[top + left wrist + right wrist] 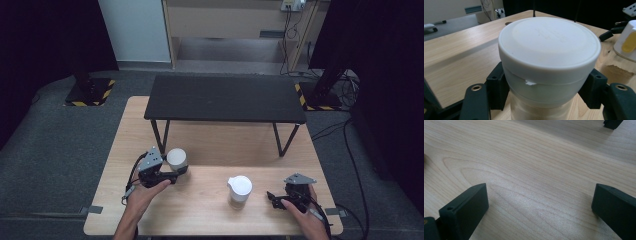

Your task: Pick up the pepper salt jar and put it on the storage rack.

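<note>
Jar stood lower left of centre on the wooden table | we saw the left gripper clamped just under its white lid | right gripper, lower right, held jaws wide apart over bare wood | second white-lidded container stood between the two.

jar left on table, lidded jug to its right
</note>
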Demonstrator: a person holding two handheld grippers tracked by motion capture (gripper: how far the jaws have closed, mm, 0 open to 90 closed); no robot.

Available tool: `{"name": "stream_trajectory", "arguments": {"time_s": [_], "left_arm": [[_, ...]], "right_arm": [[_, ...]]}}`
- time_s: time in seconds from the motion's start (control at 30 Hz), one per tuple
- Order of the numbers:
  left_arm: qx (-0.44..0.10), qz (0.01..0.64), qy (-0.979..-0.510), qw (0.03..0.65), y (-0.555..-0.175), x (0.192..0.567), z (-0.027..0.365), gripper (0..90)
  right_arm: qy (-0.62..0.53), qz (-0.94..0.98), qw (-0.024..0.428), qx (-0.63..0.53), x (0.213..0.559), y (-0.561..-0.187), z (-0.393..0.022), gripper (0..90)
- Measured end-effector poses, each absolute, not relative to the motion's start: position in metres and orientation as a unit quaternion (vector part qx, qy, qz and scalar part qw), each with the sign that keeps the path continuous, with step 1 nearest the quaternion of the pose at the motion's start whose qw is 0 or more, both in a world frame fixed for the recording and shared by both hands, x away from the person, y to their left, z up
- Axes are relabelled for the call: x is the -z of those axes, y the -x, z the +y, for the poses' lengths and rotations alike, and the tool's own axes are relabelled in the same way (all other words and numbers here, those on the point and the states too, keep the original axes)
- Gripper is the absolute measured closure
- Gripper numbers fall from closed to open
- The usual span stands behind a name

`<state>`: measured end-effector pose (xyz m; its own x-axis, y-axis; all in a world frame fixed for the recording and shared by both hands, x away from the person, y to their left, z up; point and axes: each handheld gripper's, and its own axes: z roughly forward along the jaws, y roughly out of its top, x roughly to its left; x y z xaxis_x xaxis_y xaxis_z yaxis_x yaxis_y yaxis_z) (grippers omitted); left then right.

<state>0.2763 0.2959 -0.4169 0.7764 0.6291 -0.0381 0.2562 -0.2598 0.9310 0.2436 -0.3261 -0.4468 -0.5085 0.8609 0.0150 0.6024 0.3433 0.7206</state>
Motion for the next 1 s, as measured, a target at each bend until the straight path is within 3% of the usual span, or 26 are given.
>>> {"name": "stream_trajectory", "arguments": {"time_s": [1.0], "left_arm": [[-0.142,0.22,-0.792,0.552,-0.283,0.388,0.297,34.1]], "right_arm": [[-0.459,0.798,0.188,-0.344,0.447,-0.244,-0.326,1.7]]}}
